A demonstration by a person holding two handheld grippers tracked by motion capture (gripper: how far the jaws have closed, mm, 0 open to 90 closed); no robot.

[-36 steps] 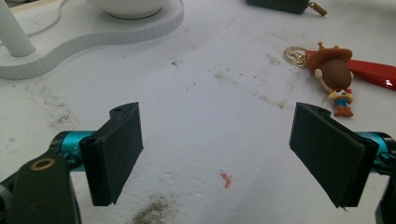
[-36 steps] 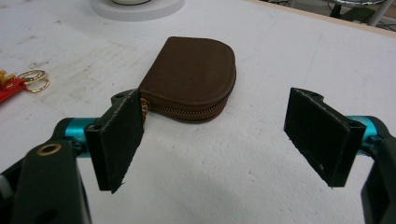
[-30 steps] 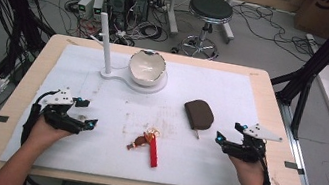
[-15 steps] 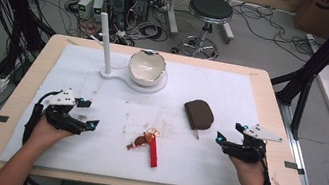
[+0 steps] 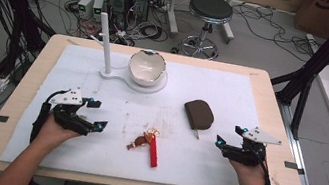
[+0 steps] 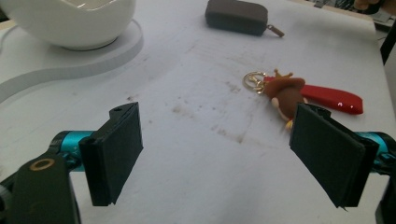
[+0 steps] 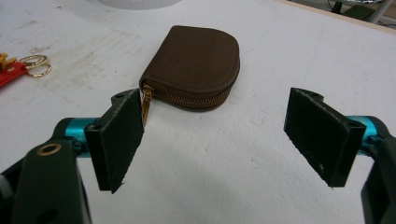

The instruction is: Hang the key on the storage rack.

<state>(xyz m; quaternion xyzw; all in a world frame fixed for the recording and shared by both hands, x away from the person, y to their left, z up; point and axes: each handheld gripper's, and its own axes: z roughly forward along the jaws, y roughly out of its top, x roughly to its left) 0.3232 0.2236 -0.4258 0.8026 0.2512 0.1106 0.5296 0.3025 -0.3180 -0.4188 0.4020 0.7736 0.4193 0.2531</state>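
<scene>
On the white sheet covering the wooden bench, we held both tongs low near our edge, each with its jaws spread wide apart and nothing between them. Our left tongs rested at the left side of the sheet; in the left gripper view their two black pads framed a stained patch of sheet, and just past the pad on the right of that view lay the small brown figure keychain with a gold ring and a glossy red strap. From the high view that keychain sat near the middle of the front of the sheet, between our two hands and touching neither tongs. Our right tongs rested at the right side, pointing inward; in the right gripper view the dark brown, round-topped zip pouch lay flat just ahead of the open jaws, its tan zip pull hanging close beside the pad on the left of that view. The pouch lay apart from the keychain, farther back and to the right. Well behind both stood a white egg-shaped bowl on a white flat base with a slim upright post.
</scene>
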